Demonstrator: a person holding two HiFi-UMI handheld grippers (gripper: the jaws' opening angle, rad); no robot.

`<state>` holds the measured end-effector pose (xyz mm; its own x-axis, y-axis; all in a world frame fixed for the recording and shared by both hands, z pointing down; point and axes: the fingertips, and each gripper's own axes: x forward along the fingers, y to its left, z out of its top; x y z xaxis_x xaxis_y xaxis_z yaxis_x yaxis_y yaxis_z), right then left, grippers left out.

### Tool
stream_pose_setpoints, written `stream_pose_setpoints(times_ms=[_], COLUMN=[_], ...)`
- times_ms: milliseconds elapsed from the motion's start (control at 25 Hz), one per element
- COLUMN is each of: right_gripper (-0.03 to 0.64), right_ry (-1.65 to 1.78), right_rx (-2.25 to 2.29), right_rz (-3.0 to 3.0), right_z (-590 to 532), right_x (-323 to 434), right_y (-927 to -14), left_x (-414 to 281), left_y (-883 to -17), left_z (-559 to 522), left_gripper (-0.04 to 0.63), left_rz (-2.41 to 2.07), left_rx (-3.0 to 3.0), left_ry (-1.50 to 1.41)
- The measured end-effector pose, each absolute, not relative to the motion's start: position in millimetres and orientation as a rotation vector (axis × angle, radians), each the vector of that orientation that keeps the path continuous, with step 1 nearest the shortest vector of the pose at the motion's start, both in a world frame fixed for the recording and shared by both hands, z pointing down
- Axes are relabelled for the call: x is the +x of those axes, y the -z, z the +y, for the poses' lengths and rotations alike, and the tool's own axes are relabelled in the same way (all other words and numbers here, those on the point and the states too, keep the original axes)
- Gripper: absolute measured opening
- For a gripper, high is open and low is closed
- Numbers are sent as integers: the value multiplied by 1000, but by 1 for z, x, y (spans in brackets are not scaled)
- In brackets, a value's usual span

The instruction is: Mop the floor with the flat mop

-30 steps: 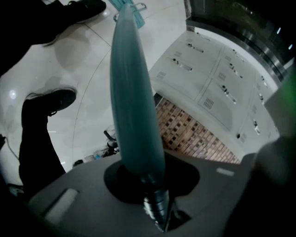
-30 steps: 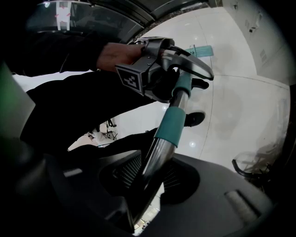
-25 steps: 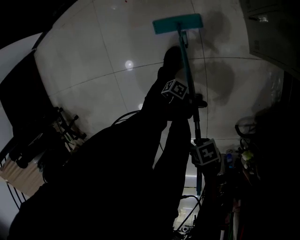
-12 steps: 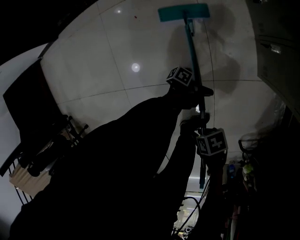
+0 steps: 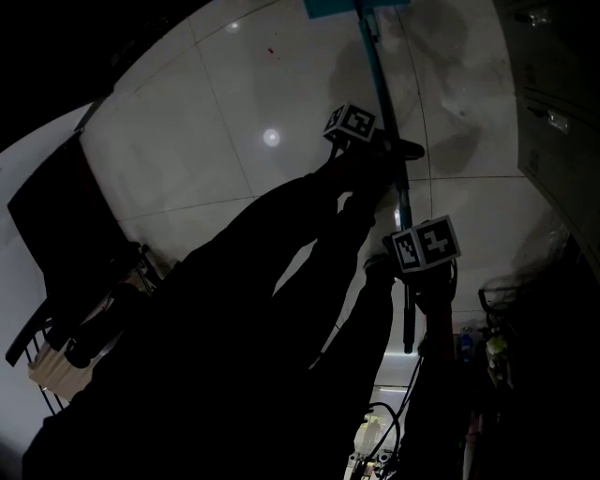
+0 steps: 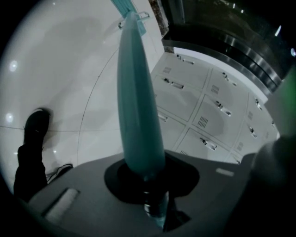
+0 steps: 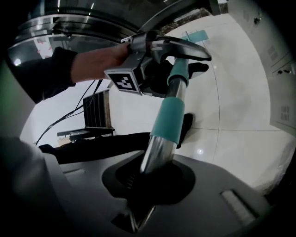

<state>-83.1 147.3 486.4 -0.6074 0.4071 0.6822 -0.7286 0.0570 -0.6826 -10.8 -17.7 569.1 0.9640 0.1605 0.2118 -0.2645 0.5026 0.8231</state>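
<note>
The left tool (image 6: 152, 206) is clamping the flat mop (image 6: 138, 102) by its teal handle (image 7: 169, 115), its jaws closed tight round the shaft at the lower middle of the left gripper view. From there the handle is running up the frame to the mop head (image 6: 124, 5), which is resting on the pale tiled floor (image 6: 60, 69) at the top edge. The right tool (image 7: 142, 203) is gripping the same handle farther from the mop head. Its jaws are pressing on the bare chrome stretch just below a teal sleeve, at the lower middle of the right gripper view. In that view the left tool is showing in the upper middle, held by a hand (image 7: 99, 58) reaching in from the left, and the handle is passing beyond it towards the mop head at the upper right. In the head view the handle is slanting from the top middle down to the lower right of centre, with the left tool sitting on it above the right tool and the two apart along the shaft. The top edge of that frame is cutting off the mop head. Pale lockers (image 6: 203, 115) are filling the right of the left gripper view, and a dark shoe (image 6: 37, 125) is standing on the floor at its left edge
</note>
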Motion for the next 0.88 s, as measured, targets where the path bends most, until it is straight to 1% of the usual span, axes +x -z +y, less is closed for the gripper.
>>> stream_pose_setpoints(times_ms=[80,400,680,880], right_gripper=[46,51,48,46], right_ry=[-1717,-1815,-1849,-1834], right_rx=[357,328,311,296], right_rz=[-1485,-1529,-1558,-1558], right_z=[140,151,203,265], right_x=[-85,-97,-102,-86], right_y=[-490,-484,-464,-450], left_x=[-12,-16,-15,-2], left_y=[-573,-571,-558,-544], left_z=[-25,-16,39,101], left_gripper=[79,77,78,78], left_rz=[-126,-169,-173,-163], left_rx=[1018,1024,1024,1013], left_ry=[-247,-243,-241,-245])
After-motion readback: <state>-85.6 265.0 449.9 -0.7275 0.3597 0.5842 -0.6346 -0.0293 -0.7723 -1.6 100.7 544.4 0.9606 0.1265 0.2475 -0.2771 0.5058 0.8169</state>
